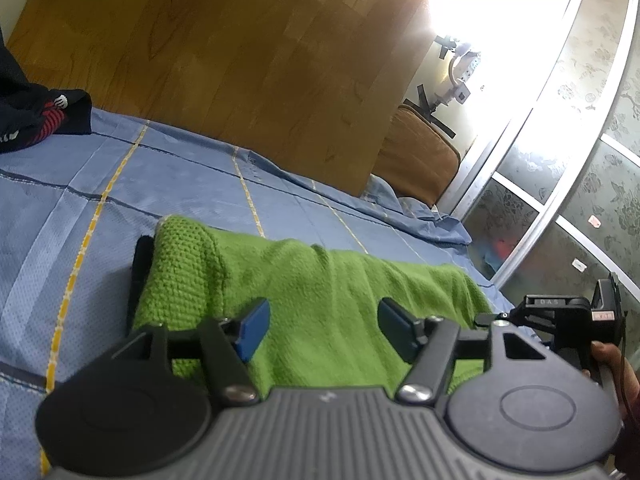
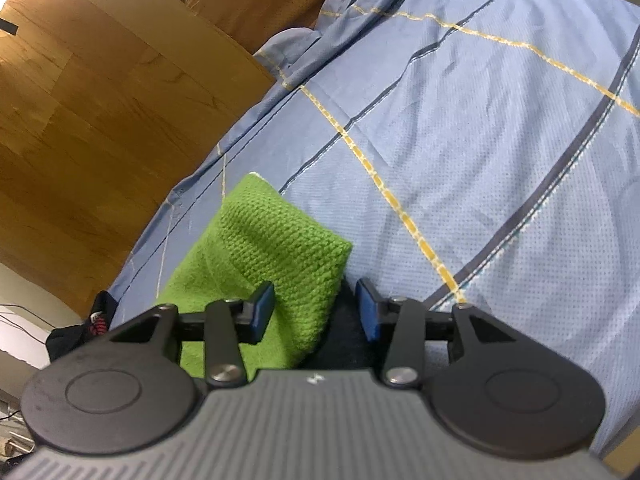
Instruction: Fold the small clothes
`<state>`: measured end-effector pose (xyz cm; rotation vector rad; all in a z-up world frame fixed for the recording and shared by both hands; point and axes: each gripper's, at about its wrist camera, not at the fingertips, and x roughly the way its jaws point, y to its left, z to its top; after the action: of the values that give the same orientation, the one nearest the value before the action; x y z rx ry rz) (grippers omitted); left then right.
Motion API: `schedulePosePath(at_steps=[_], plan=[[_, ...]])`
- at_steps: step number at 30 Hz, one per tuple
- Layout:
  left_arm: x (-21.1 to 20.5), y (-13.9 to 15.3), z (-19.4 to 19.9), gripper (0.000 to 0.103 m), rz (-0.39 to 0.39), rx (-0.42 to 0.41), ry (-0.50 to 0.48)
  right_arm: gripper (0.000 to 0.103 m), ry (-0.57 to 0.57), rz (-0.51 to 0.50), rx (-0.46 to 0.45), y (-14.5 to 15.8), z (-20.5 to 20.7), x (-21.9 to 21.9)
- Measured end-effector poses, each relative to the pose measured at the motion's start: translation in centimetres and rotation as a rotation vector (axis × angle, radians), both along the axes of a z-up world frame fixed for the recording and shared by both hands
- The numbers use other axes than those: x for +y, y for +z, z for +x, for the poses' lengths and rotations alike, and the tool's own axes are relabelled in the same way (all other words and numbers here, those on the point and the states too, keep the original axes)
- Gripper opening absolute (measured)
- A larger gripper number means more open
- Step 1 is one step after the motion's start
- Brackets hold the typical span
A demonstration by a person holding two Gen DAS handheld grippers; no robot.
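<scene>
green knit garment folded on bed sheet, 6 o'clock | left hand-held gripper released above it | right hand-held gripper released at cuff | fold laid, judged complete

A bright green knitted cloth with a bumpy stitch pattern is being shown on a light blue sheet crossed by yellow and dark blue lines. At ten o'clock in the left view, a black garment with red stripes is being seen. Blue pads are being carried on black grippers.
</scene>
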<state>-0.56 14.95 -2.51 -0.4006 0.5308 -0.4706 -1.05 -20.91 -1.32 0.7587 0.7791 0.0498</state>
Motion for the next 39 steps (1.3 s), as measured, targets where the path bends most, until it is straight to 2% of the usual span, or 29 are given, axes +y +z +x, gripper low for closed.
schedulePosePath(at_steps=[11, 18, 23, 28, 34, 39], plan=[[-0.1, 0.0, -0.1, 0.065, 0.008, -0.004, -0.009, 0.052, -0.044, -0.065, -0.008, 0.2, 0.0, 1.9], [0.0, 0.0, -0.1, 0.065, 0.005, -0.001, -0.01, 0.066, -0.035, -0.135, -0.023, 0.5, 0.6, 3.1], [-0.1, 0.0, 0.0, 0.065, 0.007, 0.003, -0.008, 0.065, -0.028, -0.18, -0.014, 0.7, 0.9, 3.4], [-0.1, 0.0, 0.0, 0.065, 0.008, 0.003, -0.008, 0.066, -0.123, -0.2, -0.095, 1.6, 0.2, 1.9], [-0.2, 0.0, 0.0, 0.065, 0.006, 0.005, -0.009, 0.071, -0.048, -0.096, -0.059, -0.2, 0.5, 0.9], [-0.2, 0.0, 0.0, 0.065, 0.005, 0.005, -0.009, 0.075, 0.004, -0.132, -0.075, 0.0, 0.7, 1.6]])
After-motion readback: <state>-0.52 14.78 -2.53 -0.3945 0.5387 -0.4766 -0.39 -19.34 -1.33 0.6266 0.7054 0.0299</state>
